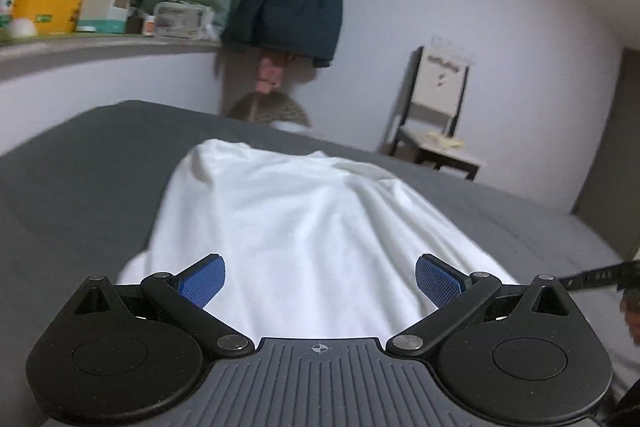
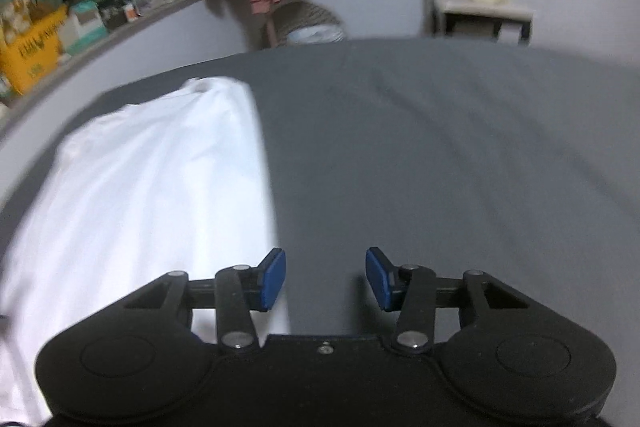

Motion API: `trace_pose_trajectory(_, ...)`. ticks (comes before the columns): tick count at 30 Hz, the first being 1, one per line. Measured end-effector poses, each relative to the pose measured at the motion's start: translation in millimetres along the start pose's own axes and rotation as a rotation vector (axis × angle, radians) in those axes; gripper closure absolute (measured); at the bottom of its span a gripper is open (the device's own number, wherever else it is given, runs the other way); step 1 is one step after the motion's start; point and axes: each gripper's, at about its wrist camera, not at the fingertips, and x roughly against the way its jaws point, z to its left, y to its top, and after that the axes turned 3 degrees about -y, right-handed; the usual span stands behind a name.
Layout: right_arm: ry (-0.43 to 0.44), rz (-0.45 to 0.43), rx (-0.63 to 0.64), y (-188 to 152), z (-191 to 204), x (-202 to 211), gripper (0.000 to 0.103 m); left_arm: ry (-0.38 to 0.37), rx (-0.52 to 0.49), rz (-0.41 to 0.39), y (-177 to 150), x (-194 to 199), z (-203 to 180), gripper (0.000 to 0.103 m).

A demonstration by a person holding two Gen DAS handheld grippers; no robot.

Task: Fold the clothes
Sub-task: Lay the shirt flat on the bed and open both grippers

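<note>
The white garment [image 1: 304, 219], laid lengthwise on the grey bed [image 2: 440, 147], is judged light, limp and best pinched at its near hem corners; both the left hand-held gripper [image 1: 320, 283] and the right hand-held gripper [image 2: 326, 279] are held spread and empty.

Left gripper [image 1: 320, 281]: jaws spread wide, nothing between them, level. Right gripper [image 2: 326, 279]: jaws parted, narrower gap, nothing held, level.
</note>
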Motion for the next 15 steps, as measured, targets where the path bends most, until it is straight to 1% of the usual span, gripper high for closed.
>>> trace_pose_trajectory(2,0.008,0.058,-0.030,-5,7,-5,0.060,-0.003,0.035,0.010,-5,-7,8,0.000)
trace_pose_trajectory(3,0.015,0.084,-0.034,-9,11,-9,0.070,-0.014,0.049,0.018,-9,-11,10,0.000)
trace_pose_trajectory(4,0.026,0.107,-0.030,-12,16,-14,0.091,-0.028,0.057,0.024,-11,-14,13,0.000)
trace_pose_trajectory(5,0.038,0.129,-0.025,-16,21,-19,0.099,-0.044,0.048,0.027,-13,-17,14,0.000)
trace_pose_trajectory(6,0.027,0.130,-0.015,-17,25,-21,0.100,-0.052,0.030,0.028,-15,-18,12,0.000)
trace_pose_trajectory(9,-0.088,0.054,0.024,-7,29,-17,0.101,-0.045,-0.050,0.029,-18,-18,11,0.000)
trace_pose_trajectory(11,-0.170,0.022,0.021,18,13,-22,0.101,-0.040,-0.091,0.032,-17,-17,10,0.000)
trace_pose_trajectory(15,-0.333,-0.041,0.015,69,-20,-33,0.101,-0.087,-0.072,0.033,-7,-16,9,0.000)
